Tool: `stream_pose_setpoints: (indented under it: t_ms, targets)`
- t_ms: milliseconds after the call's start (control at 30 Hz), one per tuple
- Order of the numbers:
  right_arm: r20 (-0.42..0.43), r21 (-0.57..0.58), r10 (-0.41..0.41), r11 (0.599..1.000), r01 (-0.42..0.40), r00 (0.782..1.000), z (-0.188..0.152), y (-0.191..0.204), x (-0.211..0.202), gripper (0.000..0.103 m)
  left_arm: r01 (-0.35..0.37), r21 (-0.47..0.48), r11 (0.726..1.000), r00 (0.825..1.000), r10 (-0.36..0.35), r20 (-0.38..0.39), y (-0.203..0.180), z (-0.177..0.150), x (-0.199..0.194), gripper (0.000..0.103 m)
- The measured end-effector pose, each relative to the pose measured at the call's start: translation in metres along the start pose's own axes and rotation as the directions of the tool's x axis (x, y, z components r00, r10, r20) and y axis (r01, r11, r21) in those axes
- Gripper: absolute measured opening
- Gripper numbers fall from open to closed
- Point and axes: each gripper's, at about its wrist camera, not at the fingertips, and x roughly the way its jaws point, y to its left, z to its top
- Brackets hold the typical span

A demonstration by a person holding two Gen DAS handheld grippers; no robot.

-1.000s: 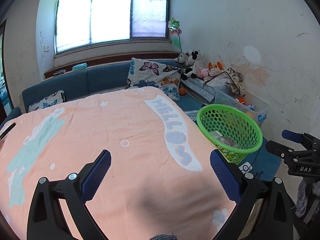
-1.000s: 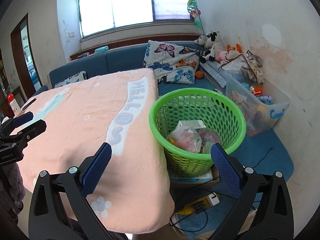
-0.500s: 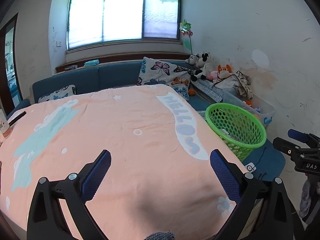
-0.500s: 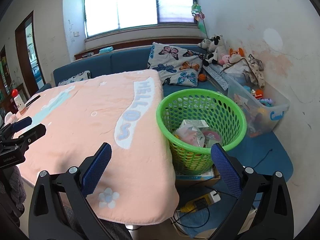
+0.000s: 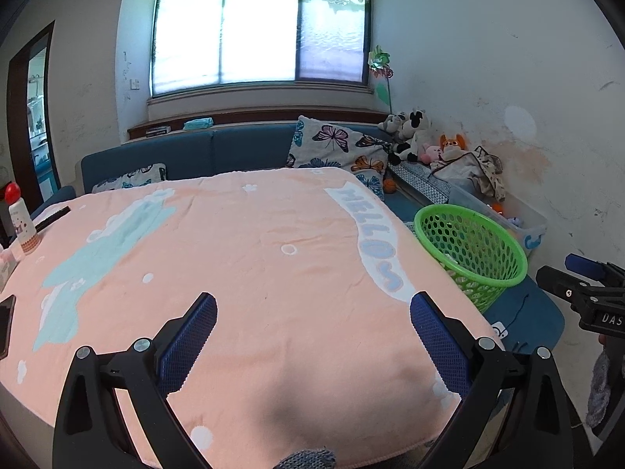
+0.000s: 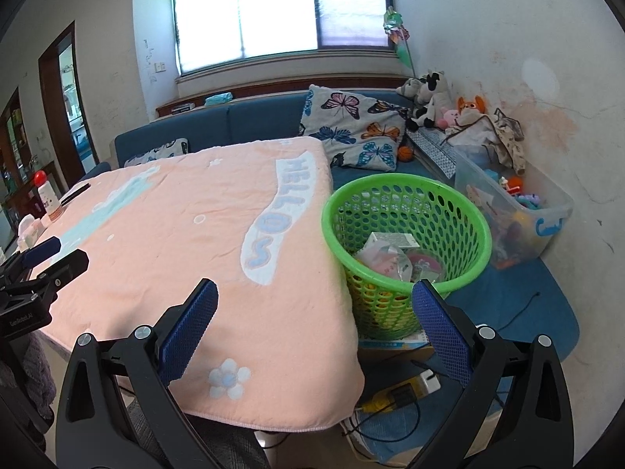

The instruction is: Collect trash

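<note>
The collecting looks finished or nearly so, judging by how things lie: no loose trash shows on the tabletop (image 5: 254,273), whose peach cloth with its pale blue patch and "HELLO" lettering lies bare across the middle and near edge. The trash (image 6: 394,260) sits in the green basket (image 6: 406,230), just off the tabletop's right edge, near the front right corner and lower than the cloth. It is a small heap of crumpled clear wrapping, a flat whitish carton and pinkish scraps; the basket is well short of full.

The left hand-held gripper (image 5: 312,336) hovers over the near edge with its blue-padded jaws spread wide and nothing between them. The right hand-held gripper (image 6: 314,324) hangs over the front right corner, jaws equally wide and empty, looking toward the basket.

A white bottle (image 5: 21,222) with a red cap, a dark strip beside it and a phone (image 5: 6,326) rest along the left edge; these look like belongings, not litter. The next move, I judge, calls for a scan of that edge for any leftover scrap
</note>
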Motion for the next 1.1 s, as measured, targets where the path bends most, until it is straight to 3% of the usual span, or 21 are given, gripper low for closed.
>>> stream_pose_setpoints:
  t_ms: [1100]
  targets:
    - [0.006,-0.020,0.030,0.999,-0.030,1.000,-0.005,0.007,-0.004,0.099,-0.090,-0.035,0.995,0.996,0.091,0.020,0.015,-0.013,-0.024,0.096]
